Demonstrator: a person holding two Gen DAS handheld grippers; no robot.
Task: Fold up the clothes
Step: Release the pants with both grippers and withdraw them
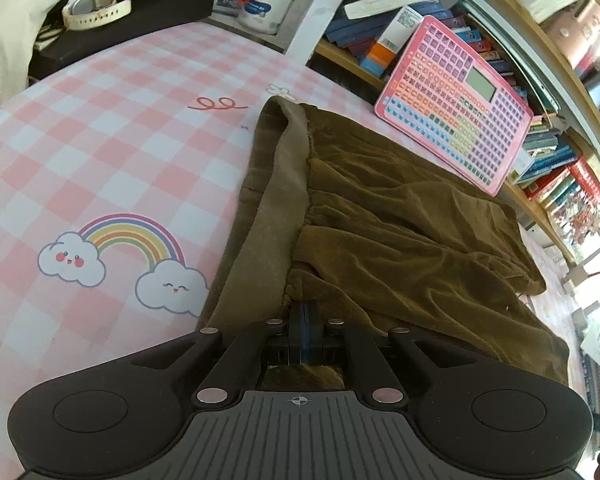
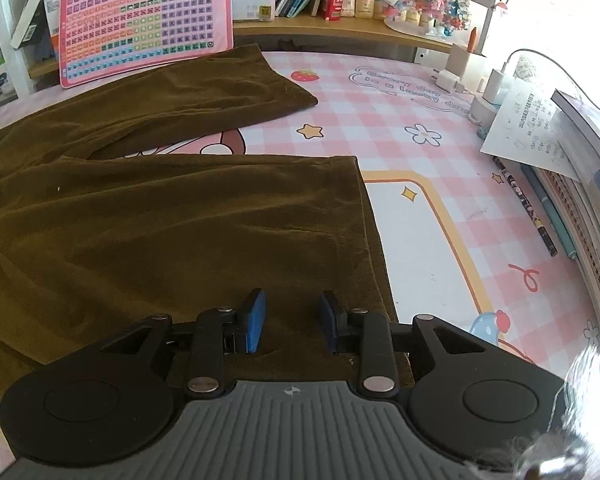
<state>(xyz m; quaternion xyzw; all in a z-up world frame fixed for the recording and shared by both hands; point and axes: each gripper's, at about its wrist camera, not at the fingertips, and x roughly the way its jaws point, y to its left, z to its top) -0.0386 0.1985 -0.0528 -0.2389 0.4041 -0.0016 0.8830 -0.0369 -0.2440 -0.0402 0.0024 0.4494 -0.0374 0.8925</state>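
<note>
Brown velvety trousers (image 1: 400,232) lie flat on a pink checked tablecloth (image 1: 100,140). In the left wrist view my left gripper (image 1: 306,308) is shut at the near end of the gathered waistband (image 1: 284,184), pinching the fabric. The right wrist view shows both legs spread apart: the far leg (image 2: 180,92) and the near leg (image 2: 180,220). My right gripper (image 2: 292,300) hovers over the near leg's hem corner. Its blue pads (image 2: 256,320) stand apart, with cloth under them and nothing gripped.
A pink toy keyboard board (image 1: 456,100) (image 2: 144,16) leans on the bookshelf behind the trousers. A white watch (image 1: 92,8) lies at the far left. Chargers (image 2: 456,76), a paper sheet (image 2: 540,136), pens (image 2: 528,208) and notebooks crowd the right edge.
</note>
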